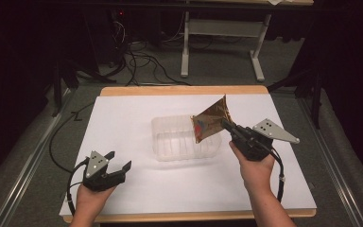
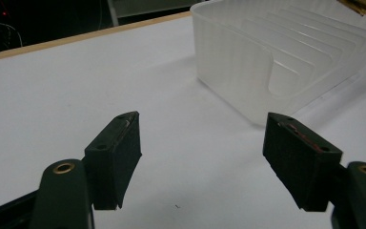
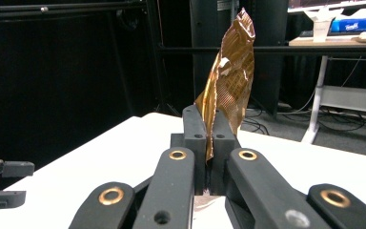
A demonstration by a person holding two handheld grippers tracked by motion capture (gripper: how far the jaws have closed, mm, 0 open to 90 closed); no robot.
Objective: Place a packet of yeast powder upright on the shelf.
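A crinkled gold foil wrapper [image 1: 211, 120] with a red patch hangs in the air over the right end of a translucent plastic tub [image 1: 170, 142]. My right gripper [image 1: 226, 125] is shut on the wrapper's edge; in the right gripper view the foil wrapper [image 3: 231, 78] stands up from between the closed jaws of my right gripper [image 3: 208, 124]. My left gripper [image 1: 119, 161] rests near the table's front left, open and empty. In the left gripper view my left gripper [image 2: 202, 138] points at the tub's [image 2: 248, 62] ribbed wall, apart from it.
The tub sits mid-table on a white sheet [image 1: 123, 123] over a wooden tabletop [image 1: 184, 90]. Behind the table are a white desk frame [image 1: 222, 42] and loose cables [image 1: 142, 61] on the floor. A black cable [image 1: 56, 142] trails off the left edge.
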